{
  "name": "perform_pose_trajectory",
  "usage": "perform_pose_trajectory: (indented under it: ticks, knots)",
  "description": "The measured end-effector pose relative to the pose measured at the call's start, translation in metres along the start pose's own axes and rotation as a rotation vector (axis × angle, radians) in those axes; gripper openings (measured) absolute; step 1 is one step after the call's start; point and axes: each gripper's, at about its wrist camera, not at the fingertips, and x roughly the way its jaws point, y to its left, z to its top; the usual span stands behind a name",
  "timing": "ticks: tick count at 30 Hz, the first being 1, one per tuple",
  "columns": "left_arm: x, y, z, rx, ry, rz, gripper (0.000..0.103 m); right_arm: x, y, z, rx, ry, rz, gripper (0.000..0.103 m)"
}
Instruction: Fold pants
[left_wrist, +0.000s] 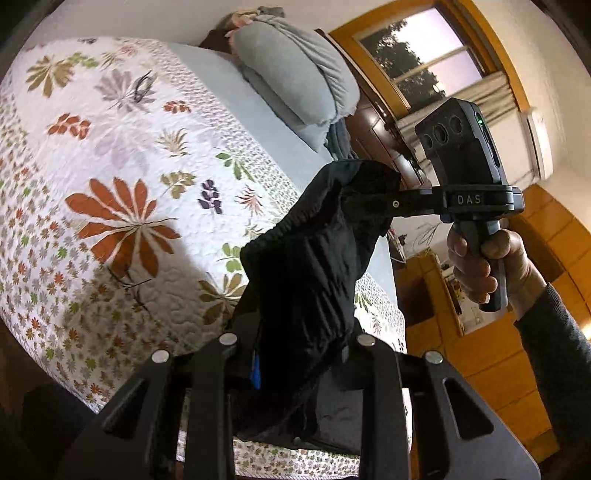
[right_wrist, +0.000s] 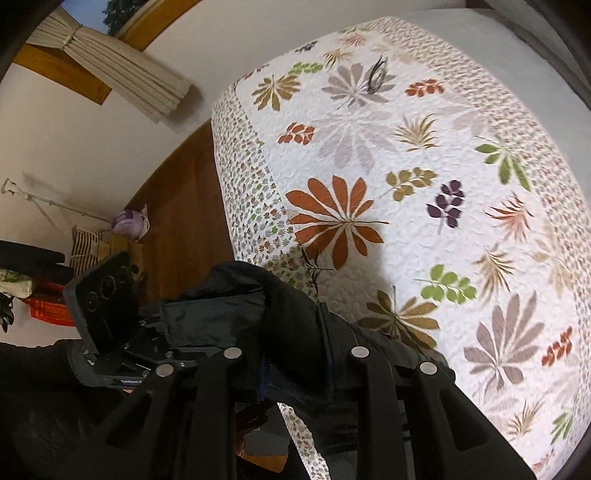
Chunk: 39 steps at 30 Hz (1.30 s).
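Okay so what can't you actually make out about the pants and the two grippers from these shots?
- Left wrist view: the left gripper fingertips are buried in the black pants.
- Same view: the right gripper tips vanish into the cloth, over the bed.
- Right wrist view: the pants' lower part is hidden behind the gripper frame.
- Both views: waistband and legs cannot be told apart.

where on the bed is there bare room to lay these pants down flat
The floral quilt is bare across its whole middle, from the small-flower border by the wooden floor to the grey sheet strip. Crowded only at the head end, where grey pillows stack. The black pants hang between both grippers, over the near edge.
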Motion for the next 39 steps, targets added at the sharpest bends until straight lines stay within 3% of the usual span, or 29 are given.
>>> perform_pose_trajectory:
  ticks: [13, 39]
  knots:
    - [0.004, -0.077, -0.015, 0.127, 0.037, 0.032, 0.025, -0.062, -0.007, -0.06, 0.051, -0.105, -0.042, 0.023]
    - [0.034, -0.178, -0.06, 0.301, 0.094, 0.1, 0.024, -0.121, -0.032, -0.157, -0.013, -0.237, -0.092, 0.023]
